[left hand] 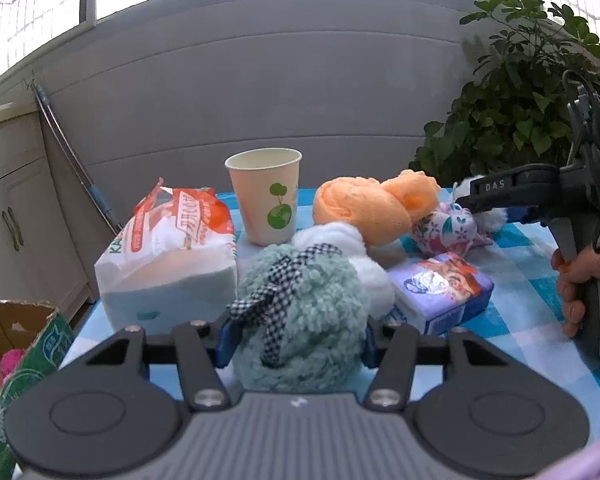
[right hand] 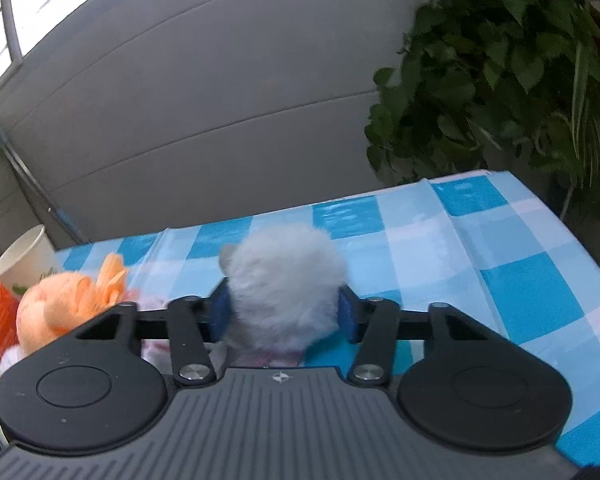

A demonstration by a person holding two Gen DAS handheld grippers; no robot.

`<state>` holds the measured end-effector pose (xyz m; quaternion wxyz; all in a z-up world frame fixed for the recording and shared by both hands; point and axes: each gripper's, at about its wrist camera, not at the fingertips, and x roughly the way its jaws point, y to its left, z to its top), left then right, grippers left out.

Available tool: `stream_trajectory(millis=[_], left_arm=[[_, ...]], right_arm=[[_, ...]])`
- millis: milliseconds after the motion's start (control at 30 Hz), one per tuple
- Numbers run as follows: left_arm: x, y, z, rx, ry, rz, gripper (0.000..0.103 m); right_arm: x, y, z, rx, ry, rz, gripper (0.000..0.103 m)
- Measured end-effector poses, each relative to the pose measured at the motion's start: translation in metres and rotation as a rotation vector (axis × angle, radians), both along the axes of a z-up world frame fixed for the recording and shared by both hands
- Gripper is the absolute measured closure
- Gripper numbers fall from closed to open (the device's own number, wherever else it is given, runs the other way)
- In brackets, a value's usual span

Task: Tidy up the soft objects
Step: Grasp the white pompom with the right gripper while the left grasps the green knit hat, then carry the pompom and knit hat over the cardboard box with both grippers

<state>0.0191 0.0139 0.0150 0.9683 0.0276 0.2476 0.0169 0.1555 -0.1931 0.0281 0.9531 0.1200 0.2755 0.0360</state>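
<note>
My left gripper [left hand: 296, 338] is shut on a fluffy teal plush with a checkered bow [left hand: 300, 300], whose white part [left hand: 340, 240] lies beyond it. An orange plush [left hand: 364, 208] and a floral plush [left hand: 448, 228] lie behind it on the checked tablecloth [left hand: 520, 272]. My right gripper [right hand: 284, 312] is shut on a white fluffy plush [right hand: 284, 280], above the blue-and-white cloth [right hand: 500, 264]. In the left wrist view the right gripper [left hand: 480, 196] sits at the far right, beside the floral plush. The orange plush [right hand: 60, 304] shows at the left of the right wrist view.
A paper cup [left hand: 266, 196], a tissue pack [left hand: 172, 256] and a small purple tissue packet [left hand: 444, 288] stand on the table. A cardboard box [left hand: 24, 360] sits low at the left. A leafy plant [left hand: 520, 112] stands behind the table's right side.
</note>
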Motion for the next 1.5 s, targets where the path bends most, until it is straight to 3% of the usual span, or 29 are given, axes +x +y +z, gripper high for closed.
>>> stream_trajectory(millis=[300, 767, 1067, 1500], left_arm=[[-0.011, -0.003, 0.000, -0.017, -0.003, -0.034, 0.049], [-0.045, -0.007, -0.001, -0.048, 0.008, -0.104, 0.050], [-0.077, 0.000, -0.002, -0.067, 0.018, -0.130, 0.050], [-0.122, -0.006, -0.004, -0.065, 0.003, -0.085, 0.051]], right_arm=[[-0.033, 0.006, -0.001, 0.062, 0.006, 0.122, 0.050], [-0.116, 0.046, -0.002, 0.086, 0.028, 0.284, 0.051], [-0.175, 0.059, 0.000, 0.099, 0.005, 0.289, 0.051], [-0.219, 0.058, 0.003, 0.126, -0.030, 0.246, 0.051]])
